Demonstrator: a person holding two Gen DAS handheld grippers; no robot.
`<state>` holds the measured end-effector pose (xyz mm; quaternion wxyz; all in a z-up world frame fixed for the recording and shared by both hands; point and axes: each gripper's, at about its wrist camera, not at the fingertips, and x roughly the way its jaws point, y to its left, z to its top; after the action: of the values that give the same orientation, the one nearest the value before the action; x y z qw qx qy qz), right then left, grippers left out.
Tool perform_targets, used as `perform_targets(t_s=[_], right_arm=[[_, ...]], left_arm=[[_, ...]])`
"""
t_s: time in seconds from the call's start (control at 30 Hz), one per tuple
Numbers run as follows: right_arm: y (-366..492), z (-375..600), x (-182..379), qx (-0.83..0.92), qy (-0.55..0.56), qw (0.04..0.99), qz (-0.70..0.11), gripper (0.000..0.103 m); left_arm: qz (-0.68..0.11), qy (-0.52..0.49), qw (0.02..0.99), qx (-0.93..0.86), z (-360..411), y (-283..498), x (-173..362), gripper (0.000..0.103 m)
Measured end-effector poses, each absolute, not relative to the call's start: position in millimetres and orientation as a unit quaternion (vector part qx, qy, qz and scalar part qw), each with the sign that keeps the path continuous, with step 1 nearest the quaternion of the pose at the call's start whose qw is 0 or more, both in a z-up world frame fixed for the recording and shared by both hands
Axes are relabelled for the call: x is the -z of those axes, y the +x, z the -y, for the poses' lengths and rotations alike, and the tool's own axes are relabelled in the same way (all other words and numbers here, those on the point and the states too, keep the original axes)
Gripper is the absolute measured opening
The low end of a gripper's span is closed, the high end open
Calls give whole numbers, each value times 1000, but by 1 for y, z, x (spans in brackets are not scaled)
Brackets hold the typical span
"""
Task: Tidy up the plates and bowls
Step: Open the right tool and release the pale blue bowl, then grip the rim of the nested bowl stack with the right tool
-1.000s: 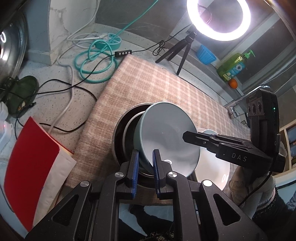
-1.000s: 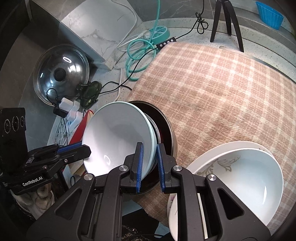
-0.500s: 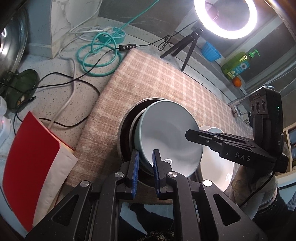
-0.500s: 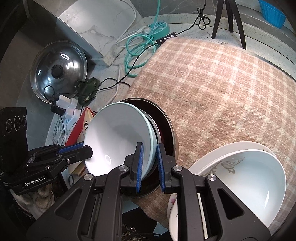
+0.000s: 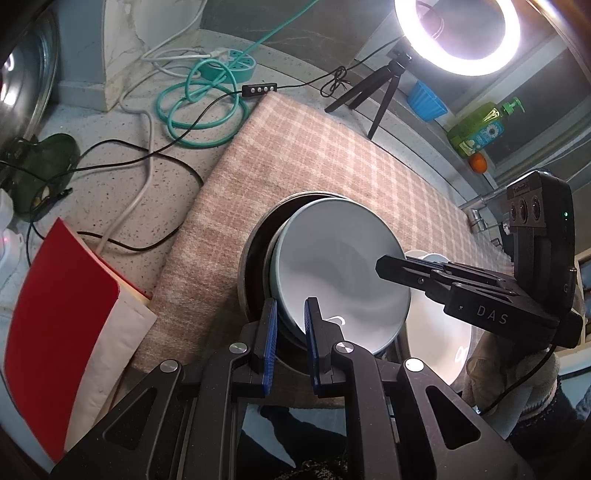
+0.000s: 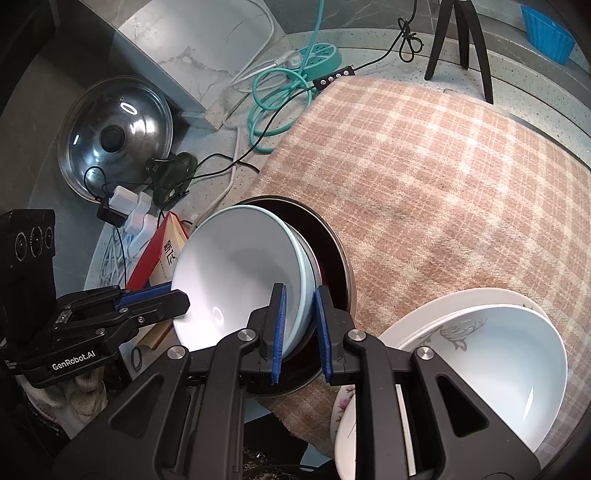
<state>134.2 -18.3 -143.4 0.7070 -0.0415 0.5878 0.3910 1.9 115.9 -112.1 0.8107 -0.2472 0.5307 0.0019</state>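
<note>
A pale blue bowl is held tilted over a dark metal-rimmed pan on the plaid cloth. My left gripper is shut on the bowl's near rim. My right gripper is shut on the same bowl at its opposite rim; it shows as the black arm in the left wrist view. A second rim shows nested just under the bowl. A white bowl sits in a flower-patterned white plate to the right of the pan.
A plaid cloth covers the counter. To the left lie a red book, black and teal cables, a glass pot lid and chargers. A ring light on a tripod, a blue cup and a soap bottle stand behind.
Both grippers keep their hold on the bowl. The bowl and both grippers have shifted slightly towards the near side and the view has drawn back a little.
</note>
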Motion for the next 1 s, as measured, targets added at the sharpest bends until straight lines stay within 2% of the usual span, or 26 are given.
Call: perform_targets(t_s=[0.13,0.2,0.27,0.4,0.43,0.5,0.53,0.57,0.6,0.67,1.0], right_arm=[[133,18,143,-392,-47,710,-583,18],[133,18,142,-394,-44,711,-581,23],[132,19,138,-395,-44,716,-574,40],[130,21,127,-398,-48,729,-555,45],[130,22,125,-398,-51,733,-549,48],[131,25,121,-399,-50,738,-542,62],[131,26,118,-401,-46,740,-538,71],[131,29,116,-401,-43,743,-533,76],[131,30,113,-402,-41,747,-528,78],[130,34,109,-399,-45,755,-519,85],[133,46,107,-386,-37,762,-519,87]], left_arm=[[-525,-240,817,-8,-116,2,110,13],[-523,-238,818,-8,-117,1,108,13],[-522,-238,819,-10,-117,1,108,13],[-520,-240,820,-15,-118,0,107,13],[-520,-241,819,-16,-119,0,107,15],[-517,-243,821,-18,-120,0,105,31],[-514,-244,822,-19,-121,-1,104,34],[-512,-245,823,-21,-121,-2,103,43],[-510,-246,824,-25,-121,-2,102,57],[-504,-250,826,-32,-124,-4,101,63],[-502,-259,824,-46,-132,-6,102,63]])
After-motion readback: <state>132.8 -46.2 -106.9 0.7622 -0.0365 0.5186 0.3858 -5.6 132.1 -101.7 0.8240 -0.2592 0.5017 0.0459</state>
